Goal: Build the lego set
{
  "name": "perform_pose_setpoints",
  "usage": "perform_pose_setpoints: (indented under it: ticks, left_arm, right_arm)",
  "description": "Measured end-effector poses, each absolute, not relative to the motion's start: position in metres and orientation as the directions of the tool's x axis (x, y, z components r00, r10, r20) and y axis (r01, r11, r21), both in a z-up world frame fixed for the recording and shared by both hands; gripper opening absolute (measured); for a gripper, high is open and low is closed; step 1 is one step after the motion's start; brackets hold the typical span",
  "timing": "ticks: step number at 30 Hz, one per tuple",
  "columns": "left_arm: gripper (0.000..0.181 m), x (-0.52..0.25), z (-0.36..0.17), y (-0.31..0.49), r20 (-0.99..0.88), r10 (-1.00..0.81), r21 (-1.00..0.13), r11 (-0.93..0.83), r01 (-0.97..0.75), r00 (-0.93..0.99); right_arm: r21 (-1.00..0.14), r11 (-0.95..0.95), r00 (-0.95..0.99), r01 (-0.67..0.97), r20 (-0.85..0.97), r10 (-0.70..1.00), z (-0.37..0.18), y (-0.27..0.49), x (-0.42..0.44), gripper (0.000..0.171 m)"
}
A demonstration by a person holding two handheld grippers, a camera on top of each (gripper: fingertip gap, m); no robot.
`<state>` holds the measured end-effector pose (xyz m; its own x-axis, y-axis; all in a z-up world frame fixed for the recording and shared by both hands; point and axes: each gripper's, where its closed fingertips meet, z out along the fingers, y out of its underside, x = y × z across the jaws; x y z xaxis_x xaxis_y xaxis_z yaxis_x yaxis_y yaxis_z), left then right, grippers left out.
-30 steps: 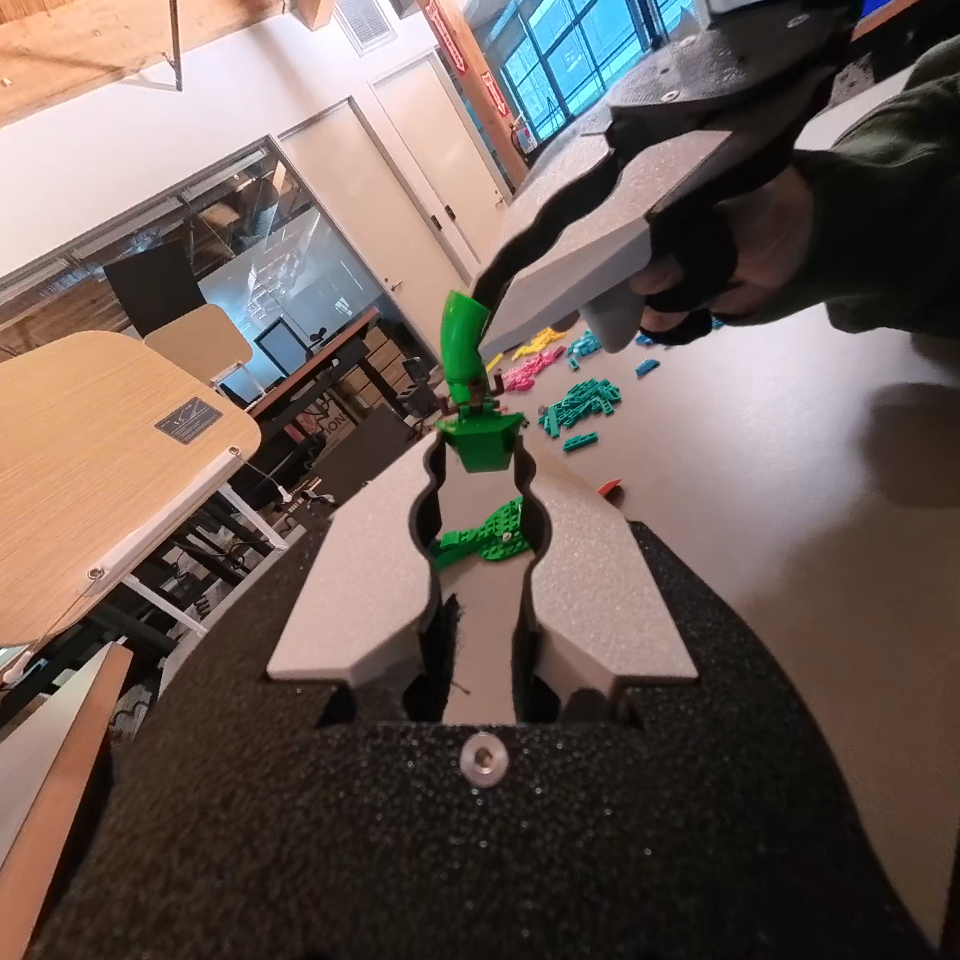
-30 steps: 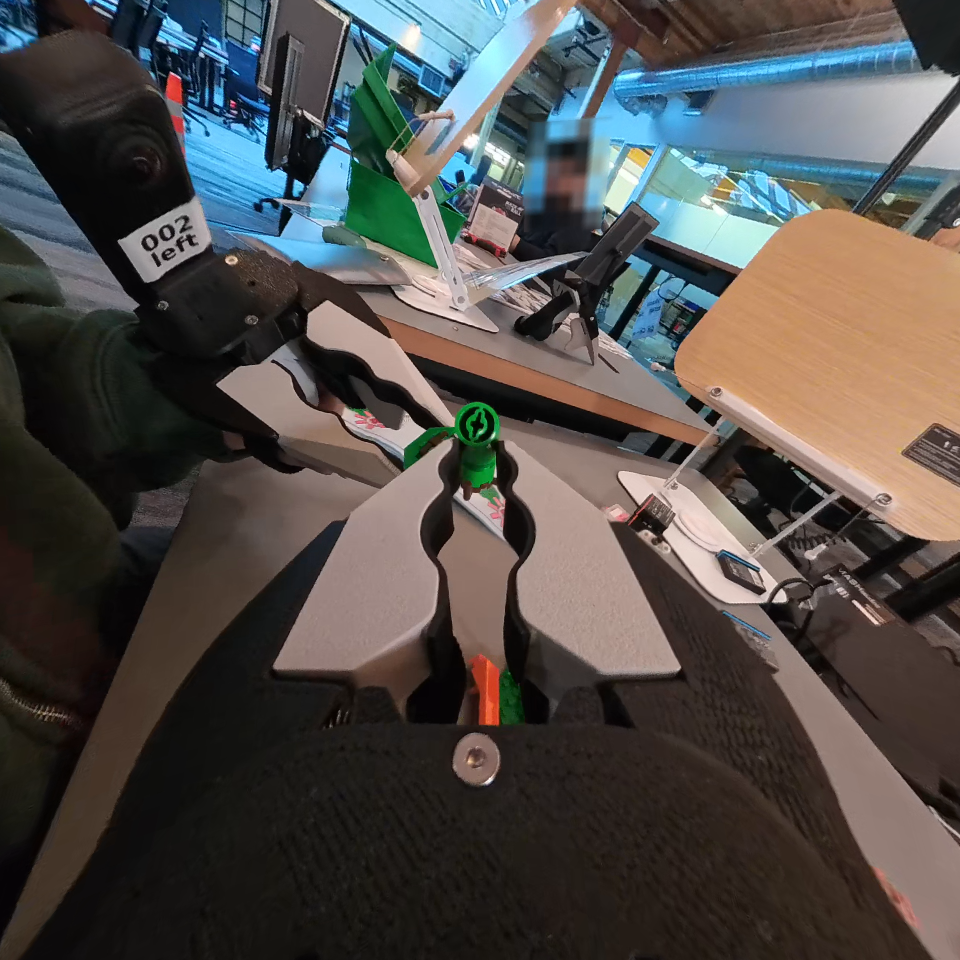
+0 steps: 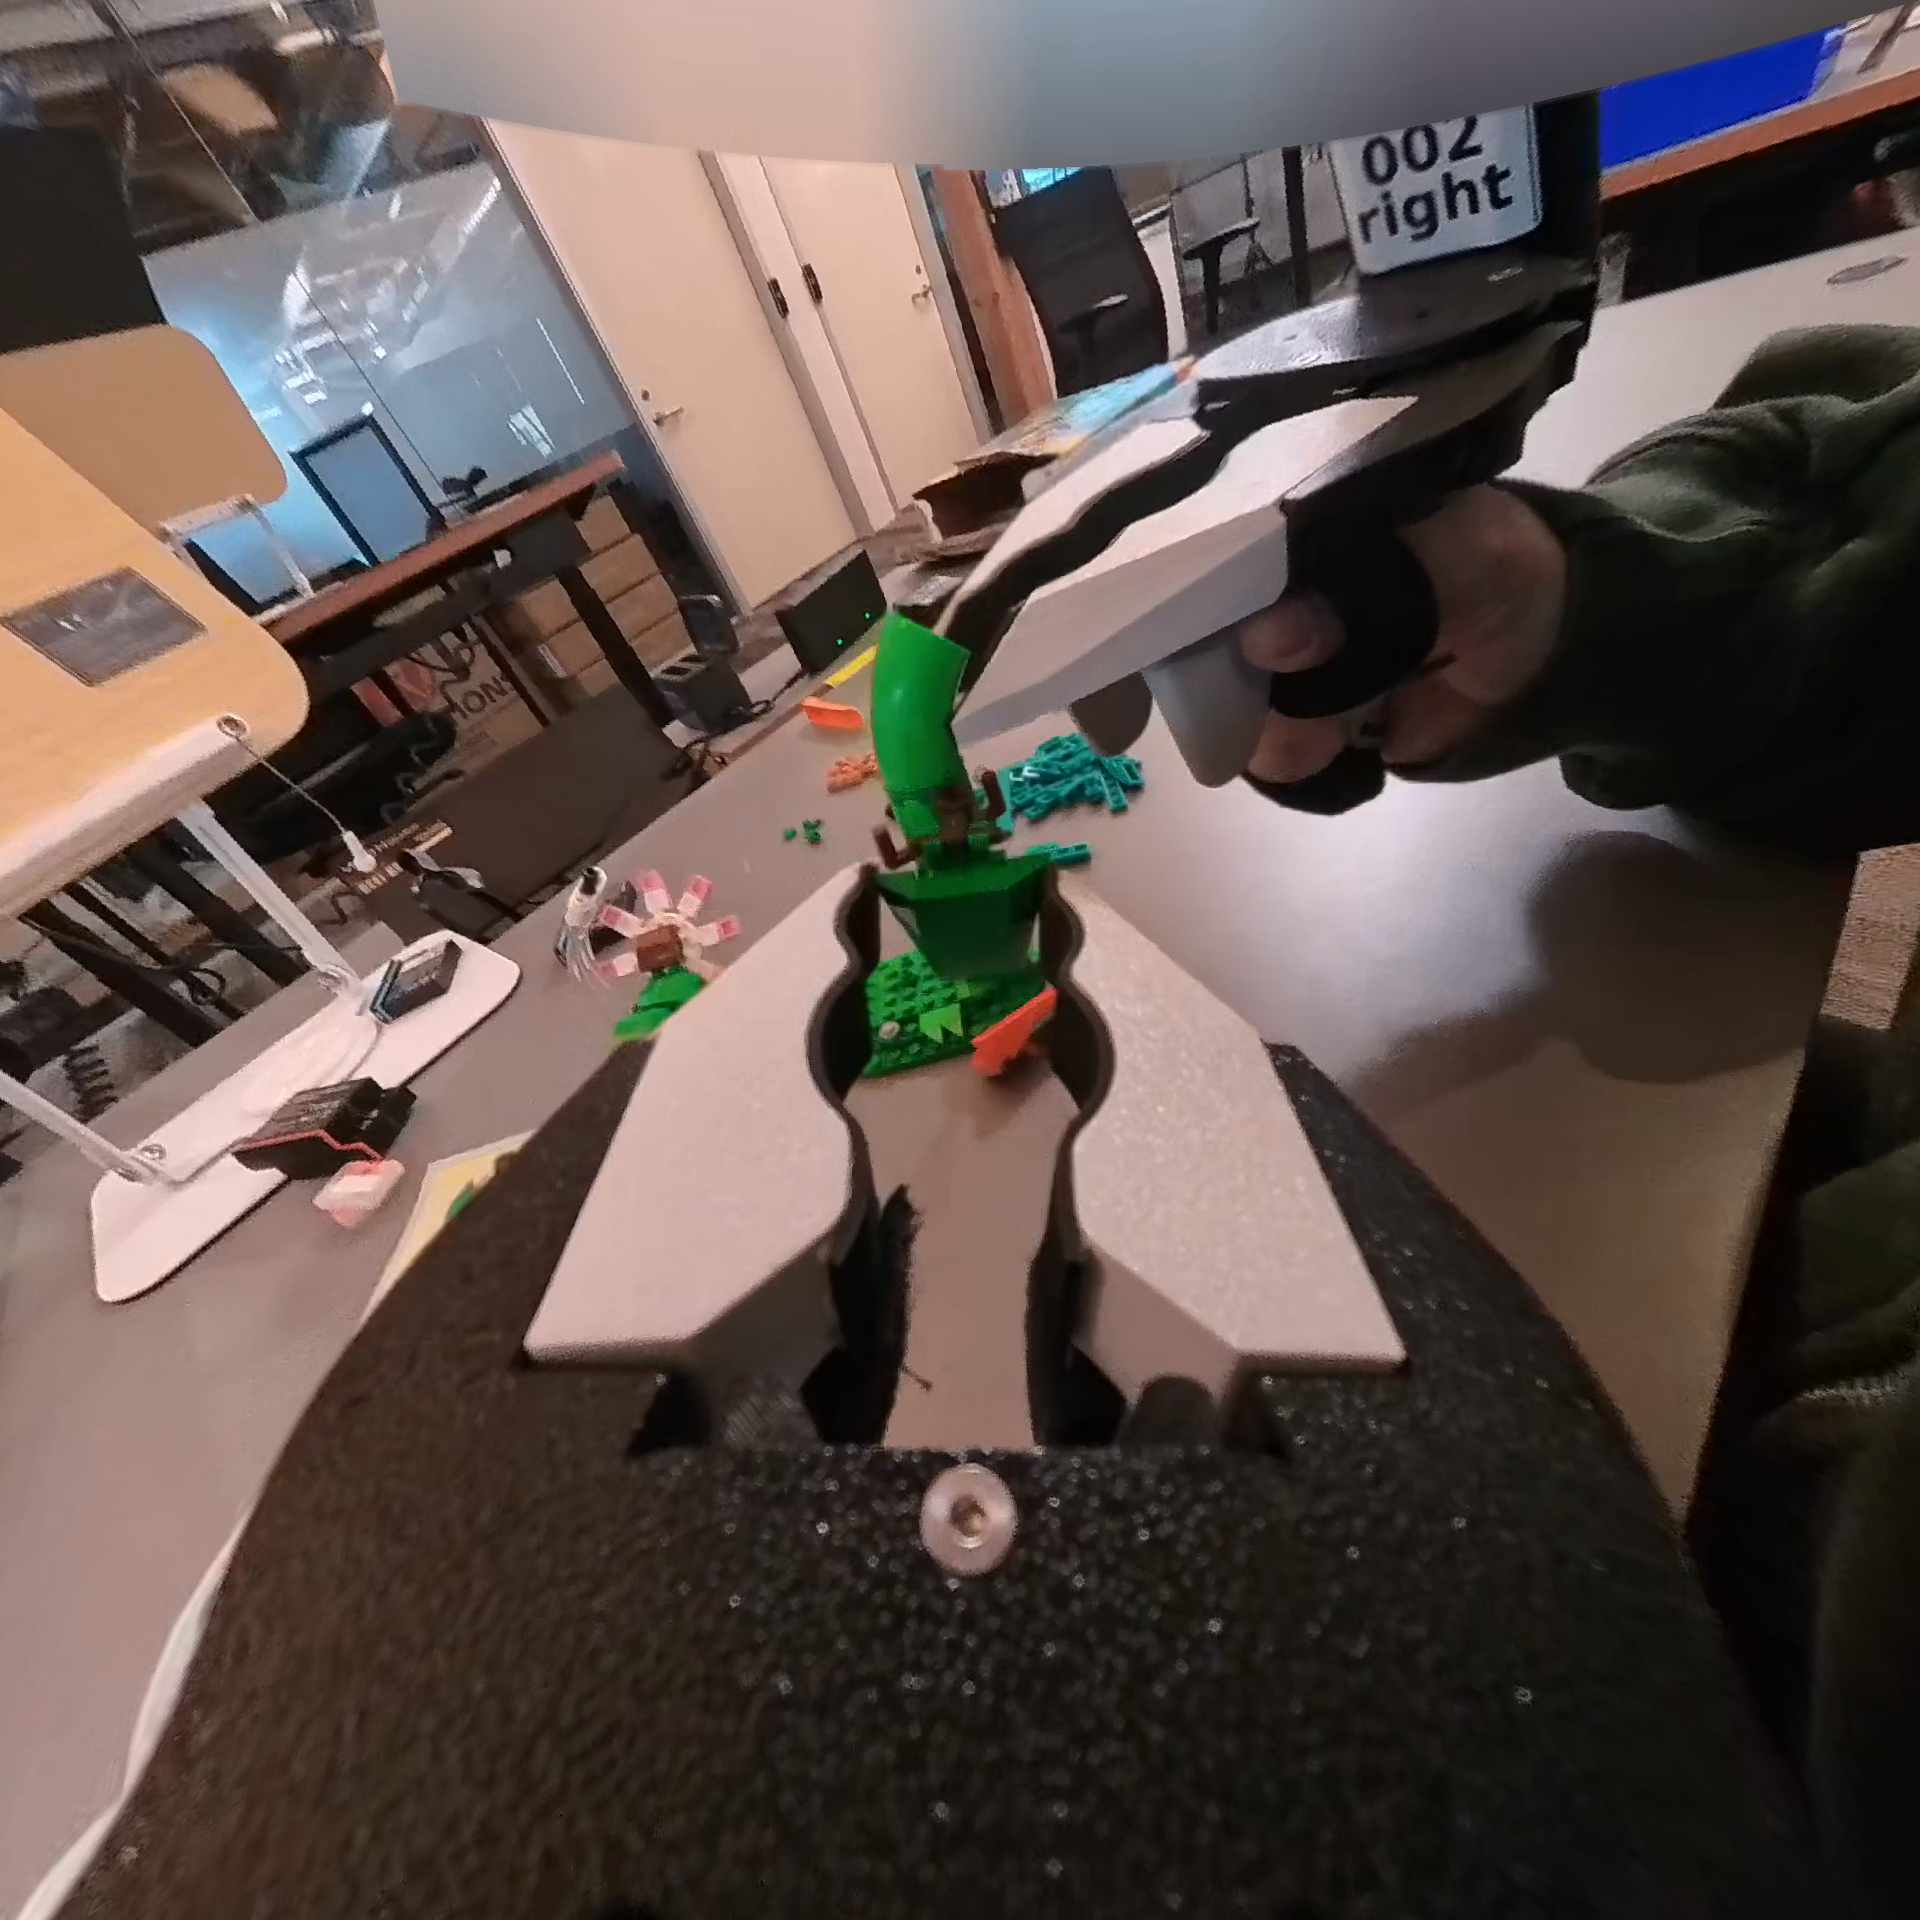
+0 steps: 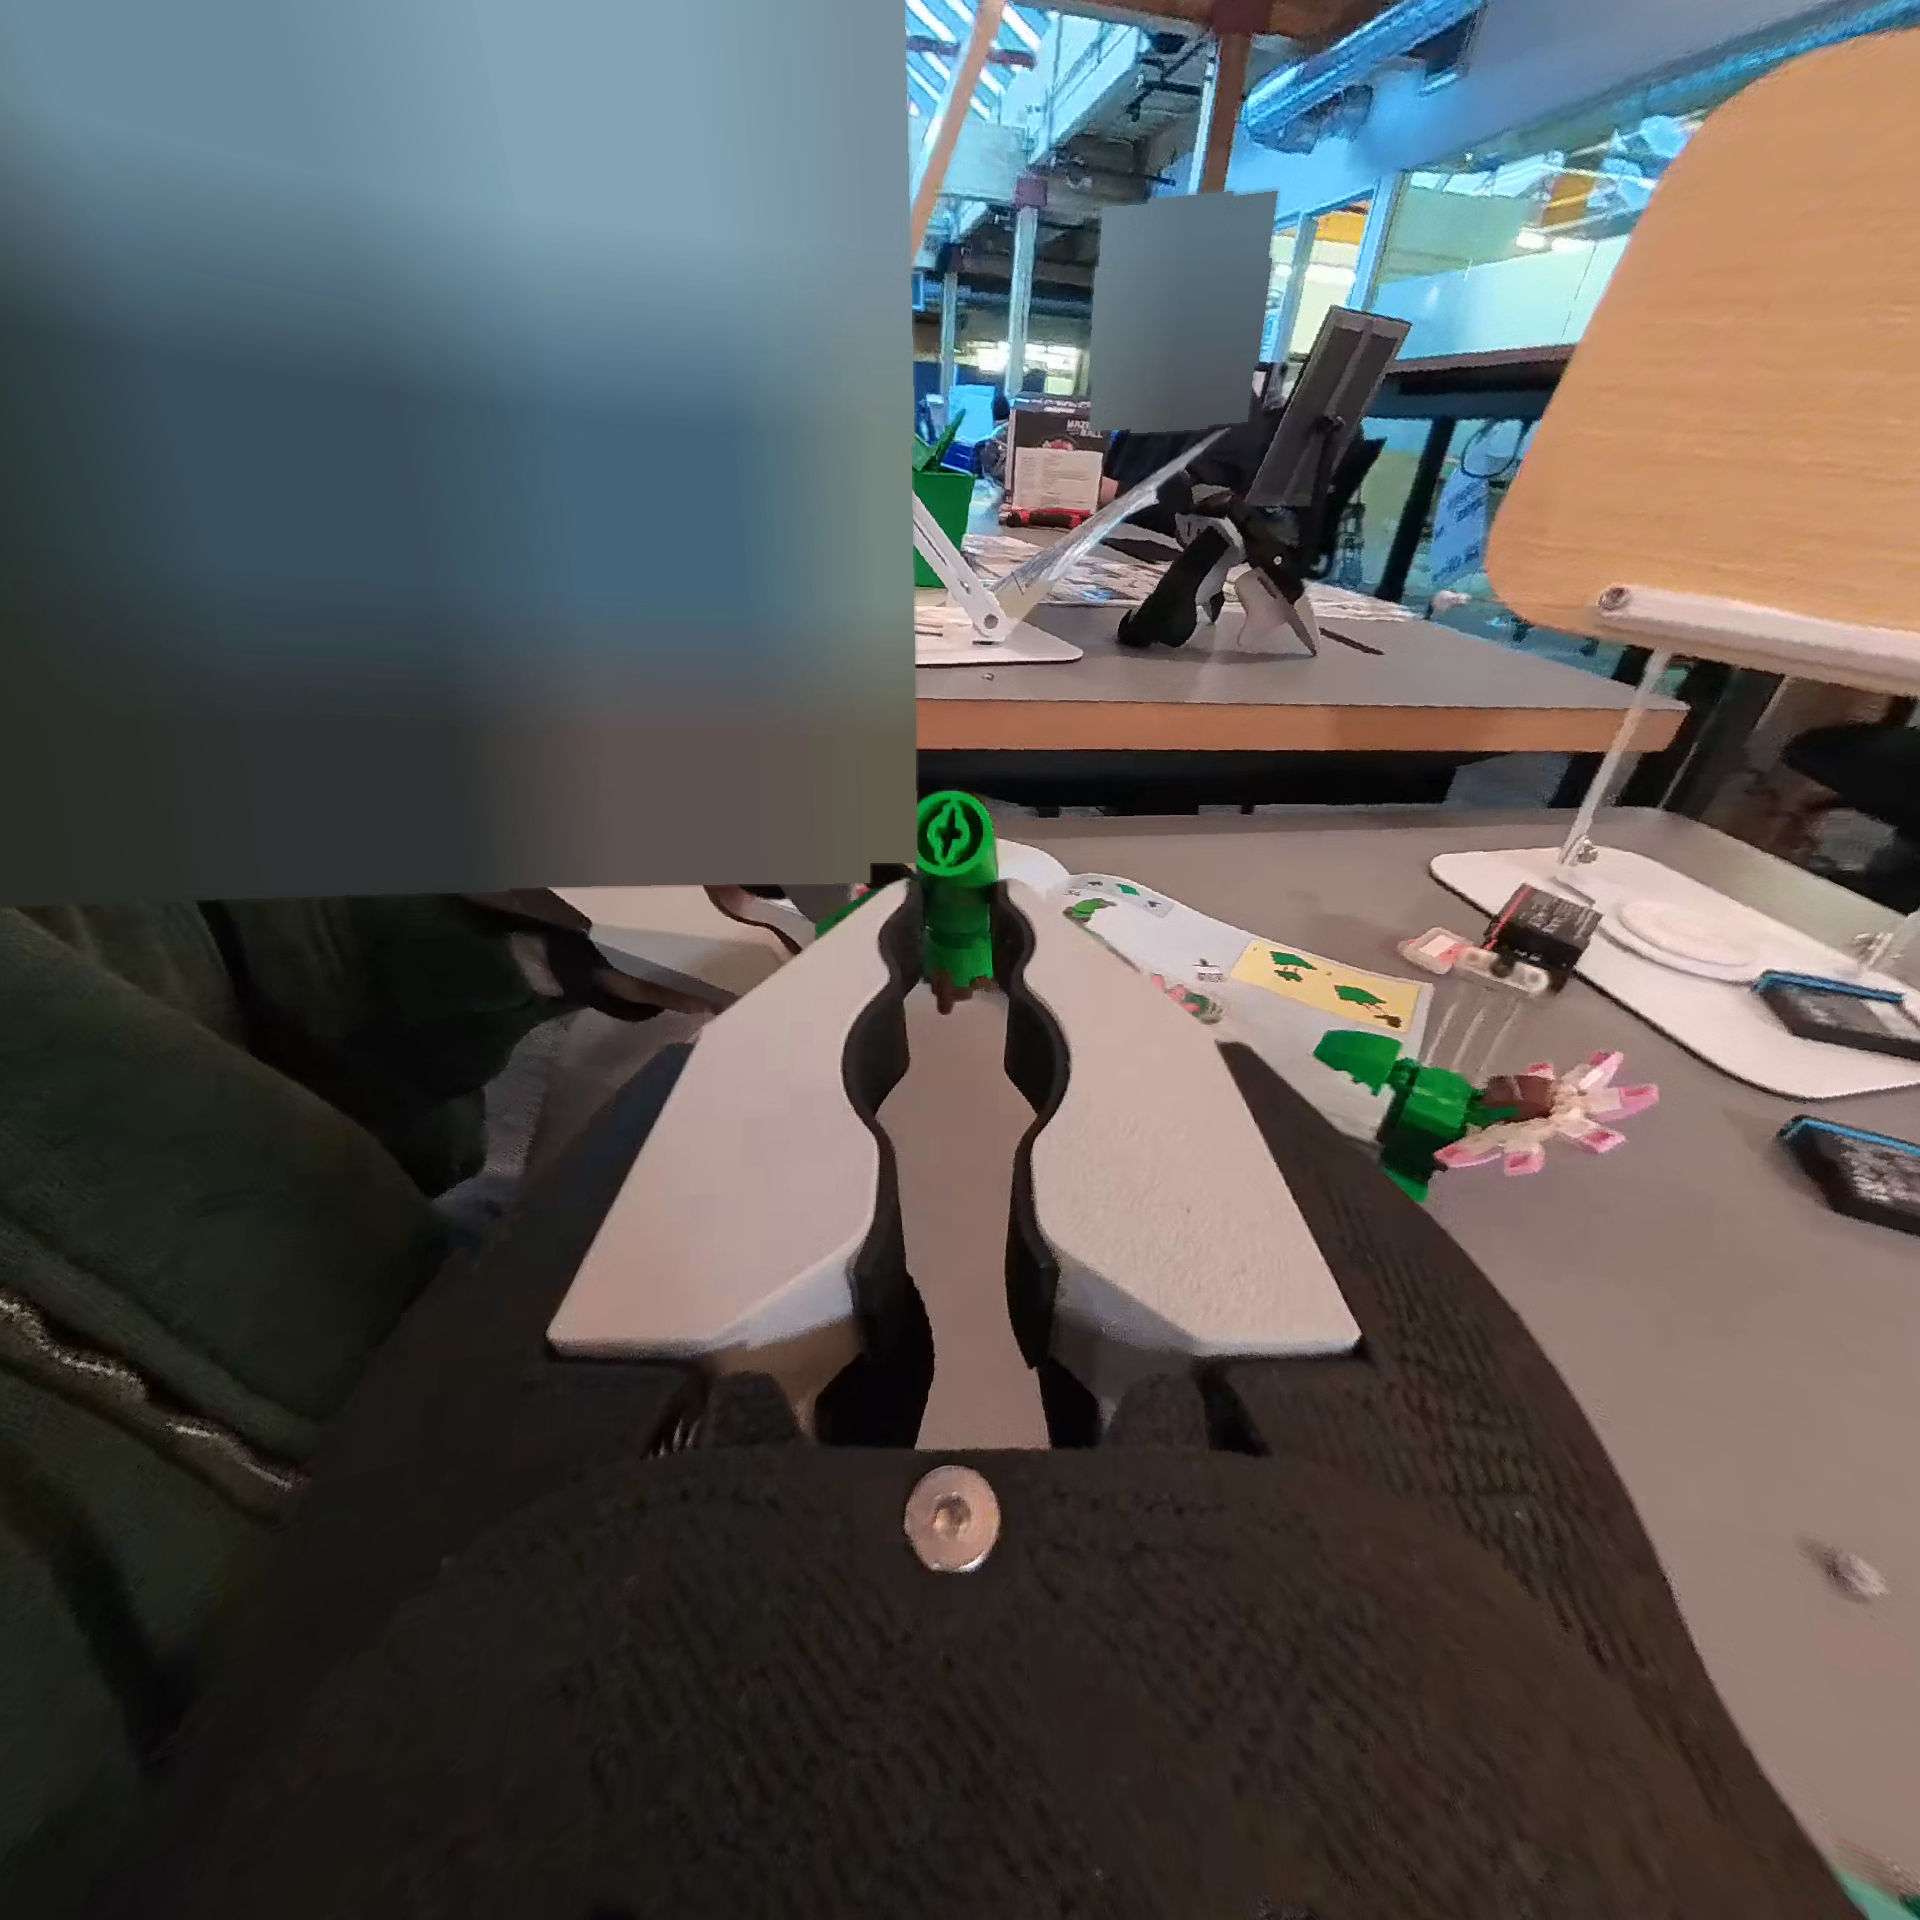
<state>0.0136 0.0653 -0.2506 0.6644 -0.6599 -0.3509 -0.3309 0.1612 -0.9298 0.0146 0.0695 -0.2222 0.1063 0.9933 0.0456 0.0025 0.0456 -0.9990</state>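
My left gripper (image 3: 956,899) is shut on the dark green base block (image 3: 961,914) of a small lego plant. A bright green curved stem (image 3: 914,707) rises from that block, with brown bits at the joint. My right gripper (image 3: 966,649) comes in from the upper right and is shut on the stem's top. In the right wrist view the right gripper (image 4: 954,925) clamps the stem (image 4: 956,904), whose round end points at the camera. A green studded plate (image 3: 909,1029) with an orange piece (image 3: 1008,1039) lies on the table just under the held block.
A pink flower model (image 3: 665,935) lies on the grey table (image 3: 1351,987) to the left; it also shows in the right wrist view (image 4: 1527,1122). A teal brick pile (image 3: 1070,779) and orange bits (image 3: 831,715) lie farther back. An instruction booklet (image 4: 1247,966), a white stand base (image 4: 1683,935) and small black boxes (image 4: 1860,1174) lie to the right. Less than 4 cm separates the two grippers' tips.
Both grippers have kept their hold and moved down and toward the green plate with the plant. The plate and orange piece now sit right under the held block.
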Motion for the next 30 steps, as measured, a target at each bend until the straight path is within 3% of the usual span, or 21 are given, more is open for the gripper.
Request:
perform_pose_setpoints:
  ticks: [7,22,27,30]
  left_arm:
    - [0.028,0.013,-0.255,0.068,-0.348,-0.659,-0.927,0.134,-0.351,0.667]
    - [0.029,0.013,-0.256,0.071,-0.319,-0.66,-0.935,0.1,-0.341,0.68]
    - [0.028,0.018,-0.257,0.068,-0.345,-0.671,-0.924,0.122,-0.361,0.657]
    - [0.017,0.018,-0.261,0.069,-0.348,-0.675,-0.921,0.117,-0.371,0.65]
  right_arm:
    - [-0.993,-0.106,0.079,-0.053,-0.11,0.991,-0.226,0.074,0.014,0.01]
    - [-0.986,-0.164,0.112,-0.028,-0.166,0.98,-0.234,0.082,0.013,0.009]
    - [-0.981,-0.193,0.103,-0.032,-0.195,0.975,-0.232,0.083,0.015,0.0]
    - [-0.98,-0.201,0.102,0.001,-0.2,0.975,-0.24,0.083,0.012,0.0]
